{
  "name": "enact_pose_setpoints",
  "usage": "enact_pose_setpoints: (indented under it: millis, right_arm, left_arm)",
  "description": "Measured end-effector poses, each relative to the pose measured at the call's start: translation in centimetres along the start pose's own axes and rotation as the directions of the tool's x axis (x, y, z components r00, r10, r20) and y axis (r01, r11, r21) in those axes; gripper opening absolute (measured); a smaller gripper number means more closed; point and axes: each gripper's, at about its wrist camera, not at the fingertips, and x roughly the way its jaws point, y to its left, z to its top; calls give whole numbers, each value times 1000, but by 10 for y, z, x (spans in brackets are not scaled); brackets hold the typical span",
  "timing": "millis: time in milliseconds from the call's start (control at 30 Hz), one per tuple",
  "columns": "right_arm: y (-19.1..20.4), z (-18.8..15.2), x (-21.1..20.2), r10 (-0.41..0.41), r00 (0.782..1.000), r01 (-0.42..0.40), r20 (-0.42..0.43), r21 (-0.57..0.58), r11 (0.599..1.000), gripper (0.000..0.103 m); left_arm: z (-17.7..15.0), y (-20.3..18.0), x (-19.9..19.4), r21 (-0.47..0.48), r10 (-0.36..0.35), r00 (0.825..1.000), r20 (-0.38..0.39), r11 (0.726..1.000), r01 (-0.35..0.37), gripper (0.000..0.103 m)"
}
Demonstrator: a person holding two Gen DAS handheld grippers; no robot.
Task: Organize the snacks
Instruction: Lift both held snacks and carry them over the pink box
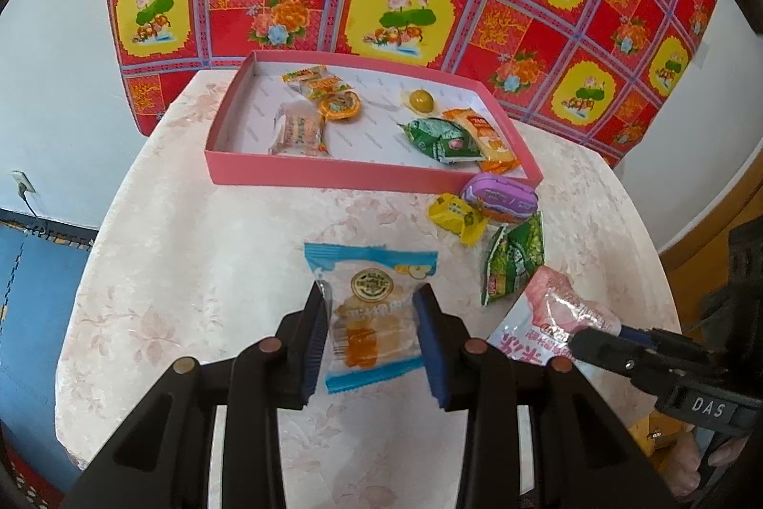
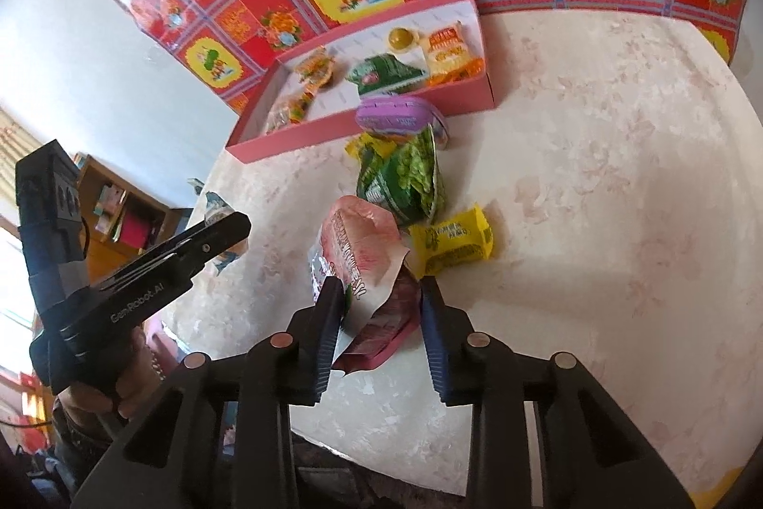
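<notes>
My left gripper (image 1: 372, 308) is shut on a clear snack packet with blue ends (image 1: 369, 270), held just above the table. In the right wrist view that gripper (image 2: 233, 227) shows at the left, in a person's hand. My right gripper (image 2: 381, 294) is shut on a crumpled pink-and-white packet (image 2: 357, 251); from the left wrist view the same packet (image 1: 558, 308) sticks out of its tip (image 1: 579, 337). A pink tray (image 1: 334, 175) (image 2: 295, 137) at the back of the table holds several wrapped snacks.
Loose on the pale floral table in front of the tray lie a purple packet (image 1: 500, 199) (image 2: 396, 118), a green packet (image 1: 515, 261) (image 2: 400, 180) and yellow packets (image 1: 455, 215) (image 2: 453, 242). A red patterned cloth hangs behind the table. The rounded table edge runs close on both sides.
</notes>
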Motion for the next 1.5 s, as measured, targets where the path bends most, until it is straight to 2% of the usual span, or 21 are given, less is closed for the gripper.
enact_pose_setpoints:
  millis: [400, 900, 1133, 1500]
  right_arm:
    - [-1, 16, -16, 34, 997, -33, 76, -4, 999, 32]
    - [11, 65, -38, 41, 980, -39, 192, -14, 999, 32]
    - [7, 86, -38, 37, 972, -43, 234, 19, 999, 32]
    - [-15, 120, -17, 33, 960, -77, 279, 148, 986, 32]
  left_arm:
    - [5, -3, -2, 9, 16, 1000, 17, 1000, -17, 37]
    - [37, -10, -13, 11, 22, 997, 77, 1000, -23, 37]
    - [50, -13, -9, 8, 22, 996, 91, 1000, -23, 37]
    - [71, -13, 21, -1, 35, 997, 70, 999, -35, 37]
